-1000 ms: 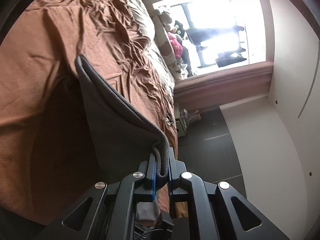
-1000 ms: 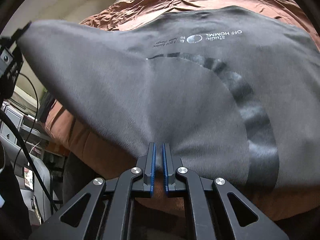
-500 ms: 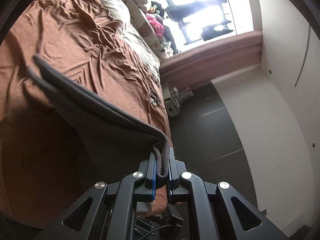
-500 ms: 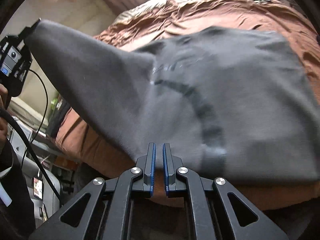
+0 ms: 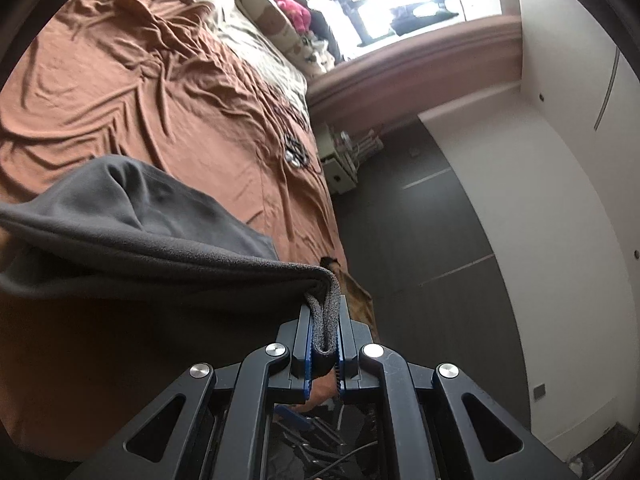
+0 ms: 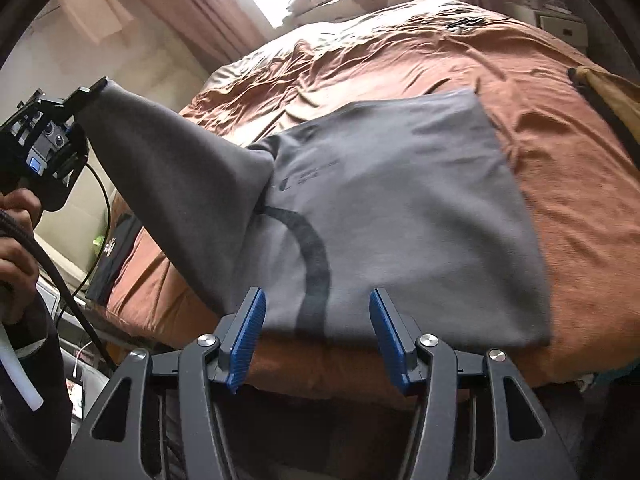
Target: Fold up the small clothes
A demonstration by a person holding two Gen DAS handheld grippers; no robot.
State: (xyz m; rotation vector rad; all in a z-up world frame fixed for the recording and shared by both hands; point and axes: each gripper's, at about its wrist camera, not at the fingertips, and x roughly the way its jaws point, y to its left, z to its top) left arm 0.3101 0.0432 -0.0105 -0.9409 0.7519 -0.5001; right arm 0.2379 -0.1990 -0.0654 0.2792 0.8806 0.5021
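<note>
A dark grey garment [image 6: 400, 208] with a black curved stripe and small print lies on the brown bedsheet [image 6: 560, 168]. One corner of it is lifted off the bed at the left, where my left gripper [image 6: 90, 92] is shut on it. The left wrist view shows that same grey garment [image 5: 132, 216] pinched as a folded edge between my left gripper's [image 5: 324, 332] blue pads. My right gripper [image 6: 316, 320] hovers over the garment's near edge with its jaws opening. Nothing is between its fingers, and the cloth lies below them.
A person's hand [image 6: 16, 232] holds the left gripper's handle, with a black cable trailing down. A tan item [image 6: 608, 92] lies at the bed's right edge. Small dark objects [image 5: 294, 150] sit on the sheet. Pillows and soft toys [image 5: 292, 4] line the window; dark floor [image 5: 420, 240] runs alongside the bed.
My right gripper let go of the garment's near edge and its jaws spread apart; that edge now lies on the bed. My left gripper carried its corner further along, still gripping it.
</note>
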